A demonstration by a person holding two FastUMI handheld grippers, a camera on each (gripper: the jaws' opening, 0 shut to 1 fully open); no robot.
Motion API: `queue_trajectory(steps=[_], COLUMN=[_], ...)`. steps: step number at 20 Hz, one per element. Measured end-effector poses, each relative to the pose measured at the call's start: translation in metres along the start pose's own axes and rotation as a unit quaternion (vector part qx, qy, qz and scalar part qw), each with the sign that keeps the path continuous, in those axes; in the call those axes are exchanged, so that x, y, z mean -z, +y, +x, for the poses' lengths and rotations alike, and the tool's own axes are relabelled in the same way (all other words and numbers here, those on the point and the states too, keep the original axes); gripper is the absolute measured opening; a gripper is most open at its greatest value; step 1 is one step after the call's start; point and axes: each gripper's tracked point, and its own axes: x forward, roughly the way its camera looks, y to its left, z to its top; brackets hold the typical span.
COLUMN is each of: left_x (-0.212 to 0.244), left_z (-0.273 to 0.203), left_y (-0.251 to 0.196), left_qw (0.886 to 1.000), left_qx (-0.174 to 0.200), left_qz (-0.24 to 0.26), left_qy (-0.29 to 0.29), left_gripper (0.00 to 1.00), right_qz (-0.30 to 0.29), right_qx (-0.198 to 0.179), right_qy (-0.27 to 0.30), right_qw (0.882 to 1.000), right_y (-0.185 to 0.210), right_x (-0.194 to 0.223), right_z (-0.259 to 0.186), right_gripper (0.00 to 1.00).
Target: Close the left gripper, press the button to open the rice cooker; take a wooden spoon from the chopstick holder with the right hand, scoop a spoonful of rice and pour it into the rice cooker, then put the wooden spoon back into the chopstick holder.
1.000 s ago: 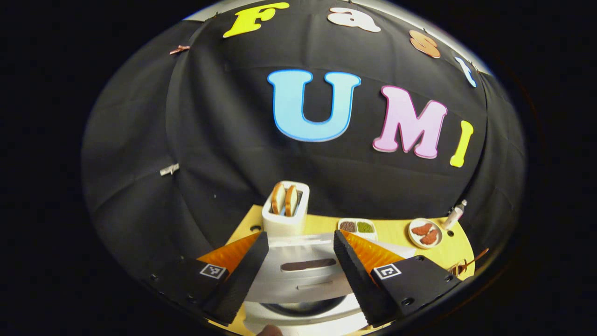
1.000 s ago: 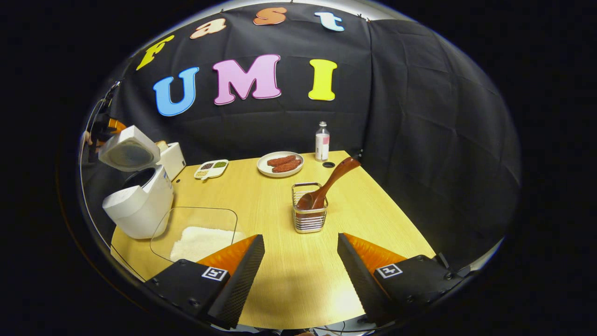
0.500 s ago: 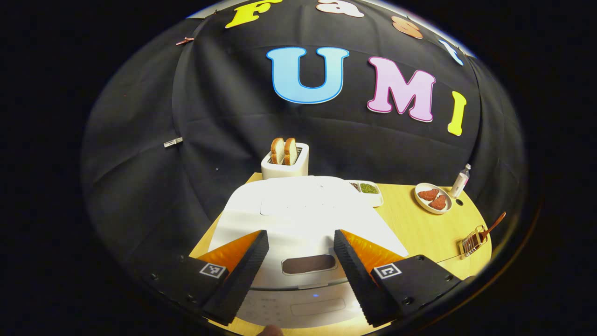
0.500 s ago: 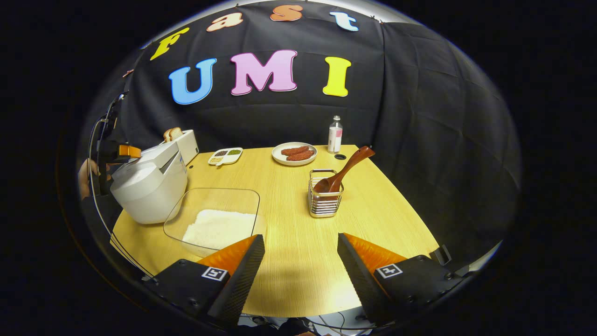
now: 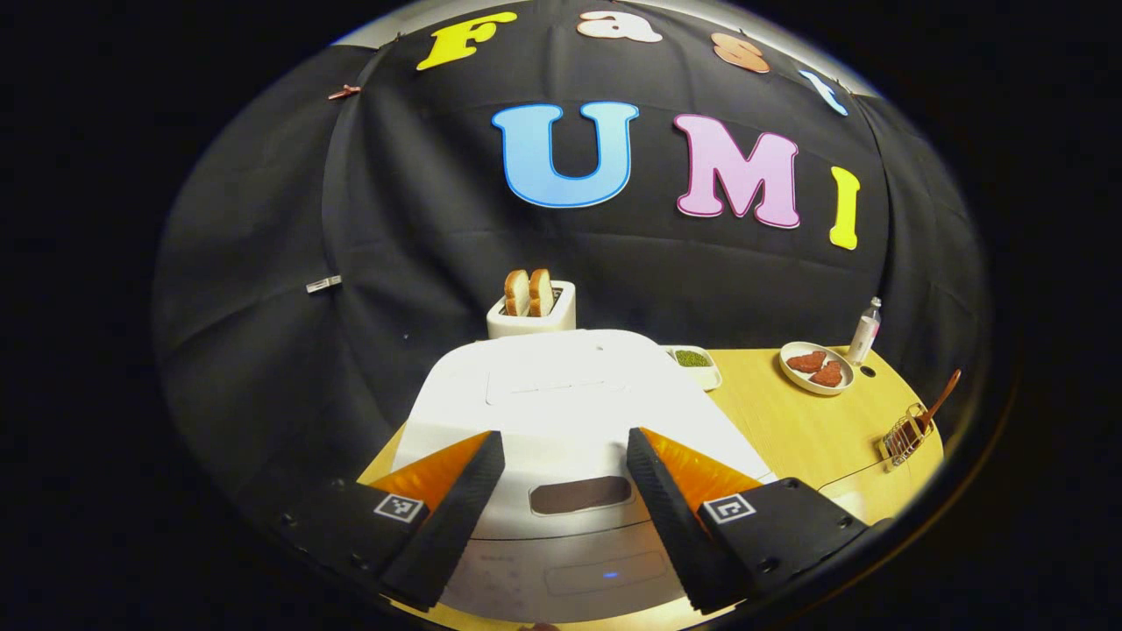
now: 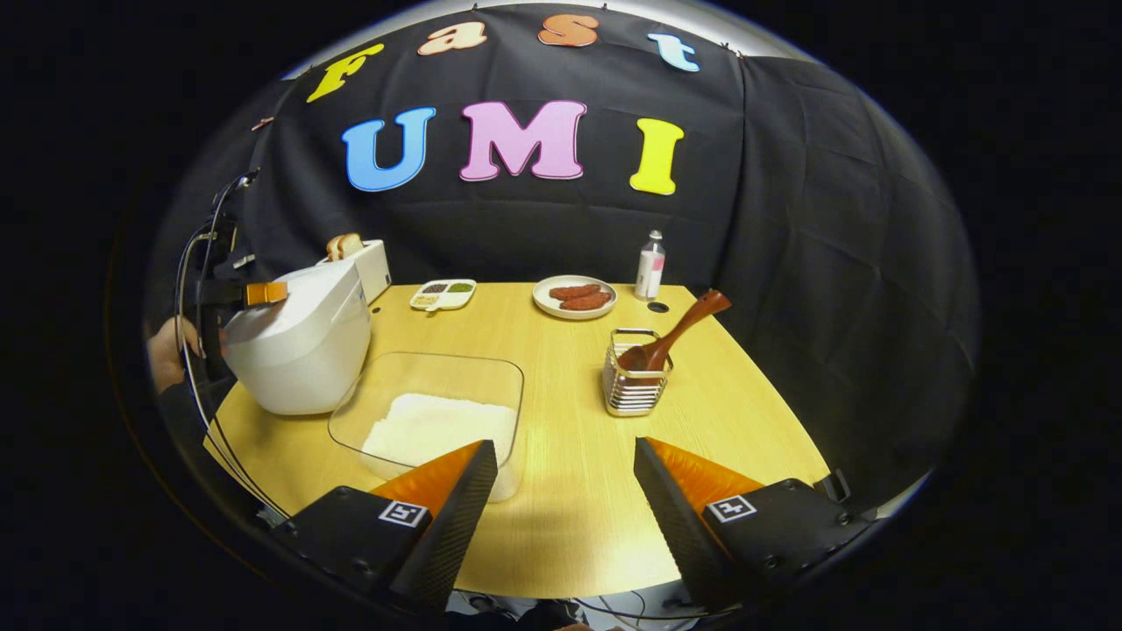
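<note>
The white rice cooker (image 5: 561, 394) sits with its lid down, right under my left gripper (image 5: 563, 438). That gripper is open, its fingers hanging either side of the dark oval latch button (image 5: 580, 495) without touching it. In the right gripper view the cooker (image 6: 298, 350) stands at the table's left, with the left gripper (image 6: 254, 294) above its front. The wooden spoon (image 6: 675, 333) leans in the wire chopstick holder (image 6: 635, 386), handle to the upper right. A clear tray of white rice (image 6: 438, 429) lies beside the cooker. My right gripper (image 6: 565, 447) is open and holds nothing, over the table's near edge.
A white toaster (image 5: 530, 311) with two bread slices stands behind the cooker. A divided dish (image 6: 443, 294), a plate of sausages (image 6: 574, 298) and a small bottle (image 6: 649, 265) line the back of the table. A hand (image 6: 166, 350) shows at the far left.
The cooker's lid, raised a second ago, is now down. The left gripper has lifted and drawn back slightly. The right gripper has pulled back and turned a little left.
</note>
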Motion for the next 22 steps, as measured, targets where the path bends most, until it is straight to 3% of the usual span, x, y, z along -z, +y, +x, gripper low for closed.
queue_trajectory(steps=[1,6,8,12,17,22], left_x=[-0.005,-0.059,-0.080,-0.101,-0.082,-0.063], left_z=[-0.006,-0.063,-0.101,-0.186,-0.257,-0.278], left_y=[0.001,0.006,0.000,-0.009,-0.047,-0.057], left_qw=[1.000,0.995,0.991,0.981,0.980,0.982], left_qx=[0.000,-0.012,-0.001,-0.014,0.023,0.044], left_qz=[-0.005,-0.004,-0.009,-0.002,-0.023,-0.032], left_qy=[-0.007,-0.097,-0.132,-0.192,-0.196,-0.180], left_gripper=[1.00,0.95,0.95,0.95,0.95,0.95], right_qz=[0.000,-0.010,0.001,0.001,-0.033,-0.014], right_qx=[-0.004,-0.023,-0.031,-0.027,-0.017,-0.004], right_qy=[-0.007,-0.055,-0.073,-0.139,-0.190,-0.191], right_qw=[1.000,0.998,0.997,0.990,0.981,0.982], right_y=[0.007,0.031,0.039,0.040,0.037,0.030], right_x=[-0.007,-0.047,-0.067,-0.117,-0.139,-0.129], right_z=[0.002,-0.001,-0.007,-0.029,-0.067,-0.092], right_gripper=[0.99,1.00,0.99,0.99,0.99,1.00])
